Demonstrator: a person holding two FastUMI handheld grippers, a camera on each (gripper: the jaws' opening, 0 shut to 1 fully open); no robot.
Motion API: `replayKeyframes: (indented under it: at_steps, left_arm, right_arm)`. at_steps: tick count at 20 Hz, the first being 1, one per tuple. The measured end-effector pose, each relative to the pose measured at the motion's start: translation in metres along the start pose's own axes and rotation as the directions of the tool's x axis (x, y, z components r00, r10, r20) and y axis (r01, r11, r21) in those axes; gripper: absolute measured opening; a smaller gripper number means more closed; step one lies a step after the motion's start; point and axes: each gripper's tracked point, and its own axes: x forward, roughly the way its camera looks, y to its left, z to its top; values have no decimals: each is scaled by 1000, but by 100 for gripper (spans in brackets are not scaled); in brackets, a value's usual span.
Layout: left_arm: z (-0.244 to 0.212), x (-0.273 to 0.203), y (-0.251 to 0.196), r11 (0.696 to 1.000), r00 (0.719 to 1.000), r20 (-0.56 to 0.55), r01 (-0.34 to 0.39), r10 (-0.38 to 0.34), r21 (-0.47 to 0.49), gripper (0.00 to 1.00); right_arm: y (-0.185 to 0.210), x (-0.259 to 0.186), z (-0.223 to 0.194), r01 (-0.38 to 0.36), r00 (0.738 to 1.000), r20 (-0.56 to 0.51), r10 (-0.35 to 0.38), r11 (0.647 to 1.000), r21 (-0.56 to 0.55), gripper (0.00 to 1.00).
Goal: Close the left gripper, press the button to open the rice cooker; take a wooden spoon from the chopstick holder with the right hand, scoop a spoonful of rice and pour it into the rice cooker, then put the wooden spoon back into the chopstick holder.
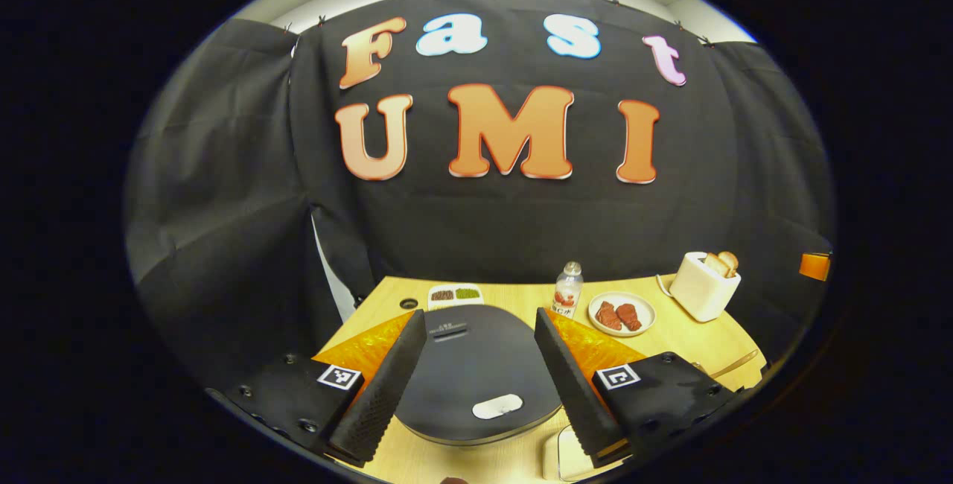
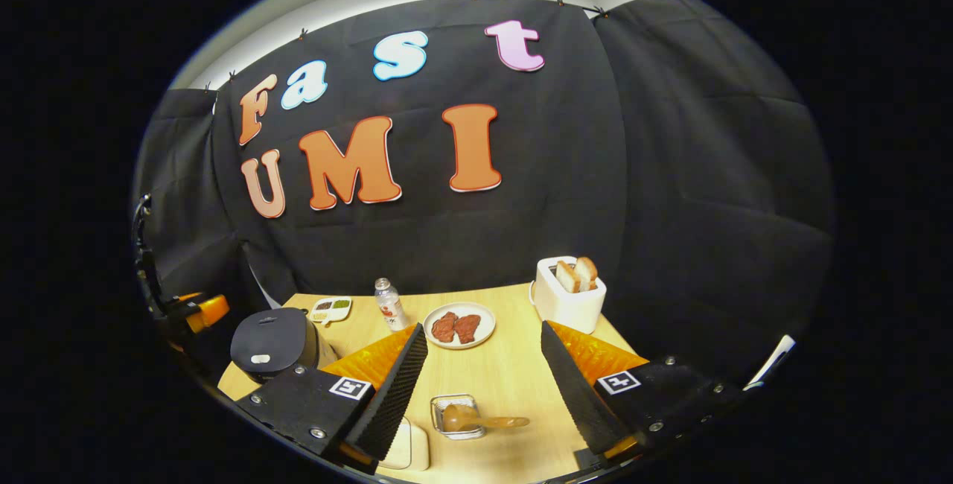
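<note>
Dark rice cooker (image 1: 476, 372) lid shut; wooden spoon (image 2: 476, 419) in holder (image 2: 456, 417).

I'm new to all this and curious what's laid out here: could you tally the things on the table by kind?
Rice cooker: 1
Toaster with bread: 1
Plate of food: 1
Bottle: 1
Divided dish: 1
Clear holder with wooden spoon: 1 each, 2
Pale container by the near edge: 1
Total: 8
</note>
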Motion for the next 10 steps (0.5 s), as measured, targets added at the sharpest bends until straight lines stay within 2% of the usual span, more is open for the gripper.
replayKeyframes:
  at_steps: [2,3,10]
  left_arm:
    - [33,-24,5,1000,999,53,-4,2,21,97]
    - [48,-37,8,1000,997,76,-9,8,22,100]
    - [112,-103,38,998,973,224,-42,52,-49,100]
  right_arm:
    - [-8,-10,19,11,1000,30,-10,1000,-12,95]
    - [-10,-15,30,12,999,47,-12,1000,-14,95]
    - [-16,-52,66,9,992,128,-3,999,-47,95]
